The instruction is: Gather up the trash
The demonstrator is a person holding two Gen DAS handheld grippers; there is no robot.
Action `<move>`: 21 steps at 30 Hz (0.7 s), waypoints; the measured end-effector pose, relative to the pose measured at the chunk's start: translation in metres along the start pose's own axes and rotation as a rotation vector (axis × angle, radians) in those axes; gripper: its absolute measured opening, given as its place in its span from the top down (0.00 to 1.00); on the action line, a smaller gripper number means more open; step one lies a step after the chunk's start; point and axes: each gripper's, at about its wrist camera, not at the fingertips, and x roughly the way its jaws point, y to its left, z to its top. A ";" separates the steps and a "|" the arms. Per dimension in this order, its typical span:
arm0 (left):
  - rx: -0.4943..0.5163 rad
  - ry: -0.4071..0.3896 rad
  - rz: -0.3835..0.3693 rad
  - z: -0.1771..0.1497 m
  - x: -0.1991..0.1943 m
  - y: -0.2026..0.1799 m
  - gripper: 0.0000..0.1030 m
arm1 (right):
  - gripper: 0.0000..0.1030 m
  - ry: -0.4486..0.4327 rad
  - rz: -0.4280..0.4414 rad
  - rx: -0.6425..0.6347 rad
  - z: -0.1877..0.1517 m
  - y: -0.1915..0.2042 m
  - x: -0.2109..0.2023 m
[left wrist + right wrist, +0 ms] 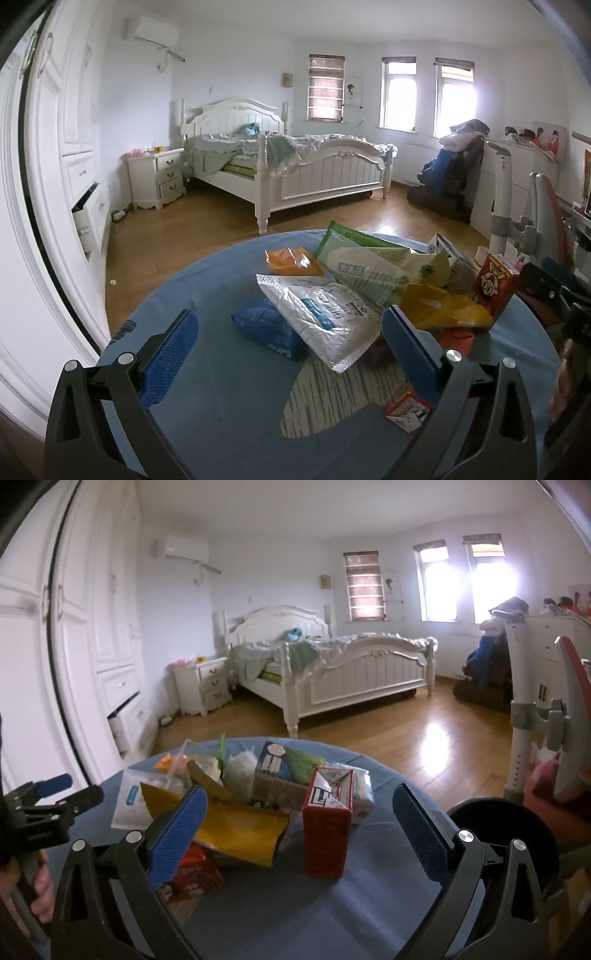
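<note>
Left gripper (pixel 286 354): jaws spread wide, empty, tilted down over round table (pixel 221 406) draped in blue cloth. Directly ahead and between blue ribbed pads, from left to right: blue soft pack (pixel 269 330), crinkled white pouch (pixel 325 317) lying diagonally with long axis running from far left to near right, yellow wrapper (pixel 443 306) just past right pad. Farther back: orange packet (pixel 291 260), green-and-white bag (pixel 362 266), upright red carton (pixel 495 284) at far right. Small red-and-white box (pixel 408 410) flat near table edge, under right finger.

Right gripper (pixel 299 827): jaws likewise fully apart, nothing held. Red carton (pixel 327 827) standing upright between pads, nearer this hand than the left one; long axis vertical, rigid printed cardboard with flat faces. Left of it, yellow wrapper (pixel 236 827), glossy and limp, beside left pad. Dark round bin (pixel 506 834) low at right, beside table.

Likely first pick: carton for right, pouch for left.
</note>
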 end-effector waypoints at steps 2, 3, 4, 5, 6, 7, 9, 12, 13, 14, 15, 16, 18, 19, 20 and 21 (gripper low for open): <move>0.000 0.000 0.000 0.001 0.000 0.001 0.05 | 0.04 -0.001 -0.001 0.000 0.000 -0.001 0.000; -0.001 -0.001 0.000 0.001 -0.001 0.001 0.05 | 0.04 -0.002 -0.001 0.000 0.000 -0.001 0.000; -0.006 0.000 -0.001 -0.001 0.001 0.000 0.05 | 0.04 -0.002 -0.002 -0.001 0.000 -0.001 0.000; -0.006 0.000 -0.001 -0.001 0.001 0.000 0.05 | 0.04 -0.001 0.001 0.003 0.002 -0.003 0.001; -0.007 -0.001 -0.001 0.000 0.000 0.000 0.05 | 0.04 -0.001 0.001 0.003 0.002 -0.003 0.001; -0.005 0.000 -0.002 0.000 0.000 0.000 0.05 | 0.04 -0.001 0.001 0.003 0.002 -0.004 0.001; -0.004 0.000 -0.002 0.000 0.000 0.000 0.05 | 0.04 -0.002 0.001 0.004 0.003 -0.004 0.002; -0.004 -0.001 -0.001 0.000 0.000 0.000 0.05 | 0.04 -0.003 0.000 0.004 0.003 -0.005 0.003; -0.004 -0.001 -0.001 -0.001 0.001 0.000 0.05 | 0.04 0.000 0.001 0.002 0.003 -0.004 0.002; -0.004 -0.001 -0.002 -0.001 0.001 0.000 0.05 | 0.04 0.000 0.002 0.002 0.003 -0.004 0.002; -0.004 -0.001 -0.001 0.000 0.000 -0.001 0.05 | 0.04 0.000 0.001 0.002 0.003 -0.004 0.002; -0.004 -0.001 -0.001 -0.001 0.001 0.000 0.05 | 0.04 0.000 0.001 0.002 0.003 -0.004 0.003; -0.003 -0.001 -0.001 -0.001 0.000 -0.001 0.05 | 0.04 0.001 0.001 0.002 0.003 -0.003 0.003; -0.004 -0.001 -0.001 -0.001 0.001 0.000 0.05 | 0.04 0.000 0.001 0.002 0.002 -0.003 0.003; -0.004 -0.002 -0.001 -0.001 0.001 0.000 0.05 | 0.04 -0.001 0.001 0.002 0.002 -0.003 0.003; -0.004 -0.002 -0.001 -0.001 0.001 0.000 0.05 | 0.04 0.000 0.001 0.002 0.002 -0.003 0.003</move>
